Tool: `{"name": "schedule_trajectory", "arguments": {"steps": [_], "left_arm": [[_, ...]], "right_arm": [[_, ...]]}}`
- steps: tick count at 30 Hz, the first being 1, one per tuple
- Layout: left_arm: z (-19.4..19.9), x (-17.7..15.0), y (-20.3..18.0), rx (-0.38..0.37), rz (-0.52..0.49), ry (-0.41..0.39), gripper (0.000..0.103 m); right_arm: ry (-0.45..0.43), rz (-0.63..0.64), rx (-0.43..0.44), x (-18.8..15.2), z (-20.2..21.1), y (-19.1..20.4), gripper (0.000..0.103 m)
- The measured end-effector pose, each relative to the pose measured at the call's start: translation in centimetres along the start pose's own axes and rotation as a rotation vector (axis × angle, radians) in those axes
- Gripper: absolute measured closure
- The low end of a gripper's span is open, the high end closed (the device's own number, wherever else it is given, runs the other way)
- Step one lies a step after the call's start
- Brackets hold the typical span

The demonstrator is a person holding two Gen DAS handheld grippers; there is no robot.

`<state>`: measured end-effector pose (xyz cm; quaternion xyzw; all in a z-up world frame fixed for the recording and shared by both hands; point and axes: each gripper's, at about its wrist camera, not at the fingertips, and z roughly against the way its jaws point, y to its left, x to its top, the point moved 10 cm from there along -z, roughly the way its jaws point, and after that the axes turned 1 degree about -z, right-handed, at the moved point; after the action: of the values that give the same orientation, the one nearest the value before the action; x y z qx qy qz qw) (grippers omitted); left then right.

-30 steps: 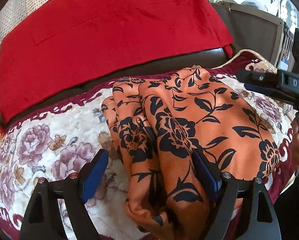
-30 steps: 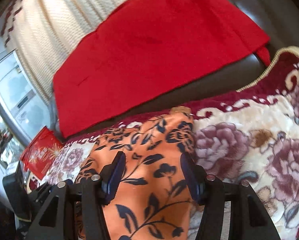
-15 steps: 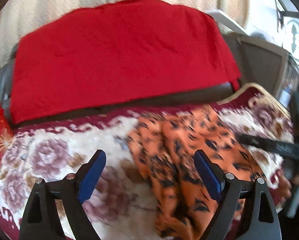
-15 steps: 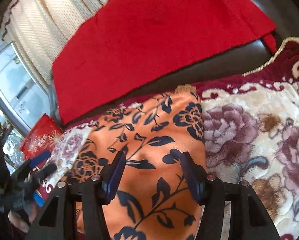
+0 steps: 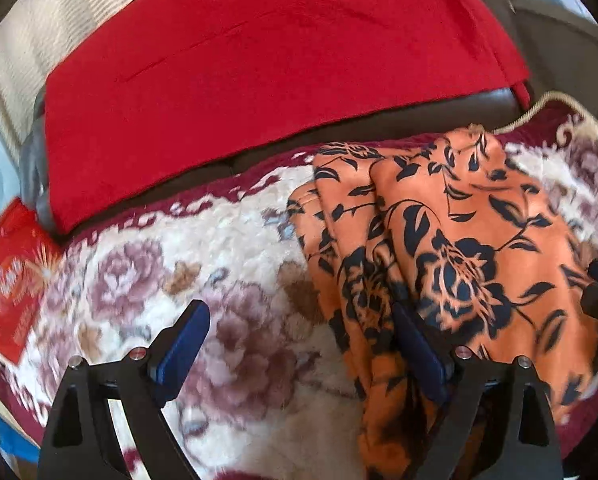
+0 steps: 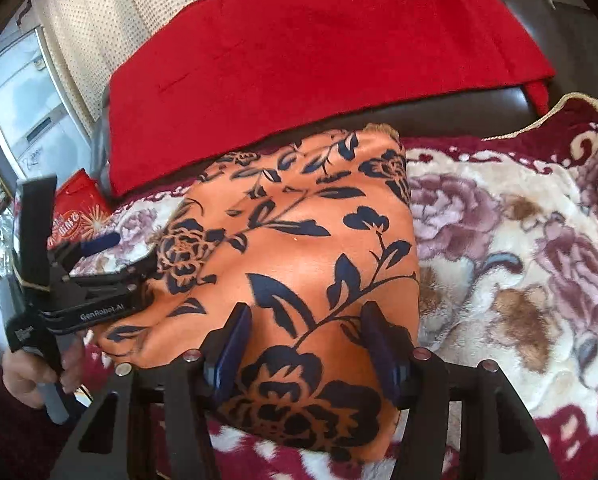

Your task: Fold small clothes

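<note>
The orange garment with a black flower-and-leaf print (image 5: pixel 459 240) lies in a folded bundle on the cream and maroon plush blanket with mauve roses (image 5: pixel 227 248).

In the left wrist view the left gripper (image 5: pixel 299 356) stands with its jaws wide apart and nothing pressed between them. Bare blanket fills most of the gap; the garment's bunched left edge lies ahead of the right jaw and partly over it, so the tip of that blue pad is hard to make out. The near end of the garment drops out of view behind the gripper frame. At the right edge a dark piece of the other gripper is cut off and blurred.

In the right wrist view the right gripper (image 6: pixel 307 348) has its jaws about half apart, over the garment's near part. The cloth runs between and beneath the blue pads, but whether they press on it I cannot tell; the frame hides the cloth's near edge.

The person's left hand (image 6: pixel 27 376) grips the left gripper's handle to the left of the jaws.

Beyond both jaws a red cloth (image 5: pixel 267 64) drapes over a dark brown sofa back (image 6: pixel 479 104); a red printed packet (image 5: pixel 11 276) lies far left, blurred.
</note>
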<state>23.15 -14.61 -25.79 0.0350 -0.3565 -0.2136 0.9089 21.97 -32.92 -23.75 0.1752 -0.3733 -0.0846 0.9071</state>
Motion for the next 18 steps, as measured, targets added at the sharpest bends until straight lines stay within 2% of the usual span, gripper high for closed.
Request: {"name": "schedule_trajectory", "arguments": {"steps": [3, 5, 11, 15, 18], "left_arm": [[2.5, 0.1, 1.2, 0.054, 0.047, -0.04, 0.011], [4.9, -0.2, 1.9, 0.106, 0.063, -0.078, 0.011], [11.6, -1.2, 2.7, 0.124, 0.122, -0.155, 0.011], [16.1, -1.3, 3.6, 0.164, 0.133, -0.213, 0.01], [19.2, -1.6, 4.5, 0.204, 0.156, -0.245, 0.002]], "right_arm": [[-0.046, -0.065, 0.049, -0.3, 2.7, 0.3, 0.043], [-0.075, -0.067, 0.044, -0.6, 4.4, 0.5, 0.043], [-0.143, -0.035, 0.008, -0.7, 10.2, 1.9, 0.043], [-0.179, 0.0, -0.014, -0.4, 13.6, 3.9, 0.043], [-0.2, 0.026, -0.013, -0.3, 15.5, 5.4, 0.043]]}}
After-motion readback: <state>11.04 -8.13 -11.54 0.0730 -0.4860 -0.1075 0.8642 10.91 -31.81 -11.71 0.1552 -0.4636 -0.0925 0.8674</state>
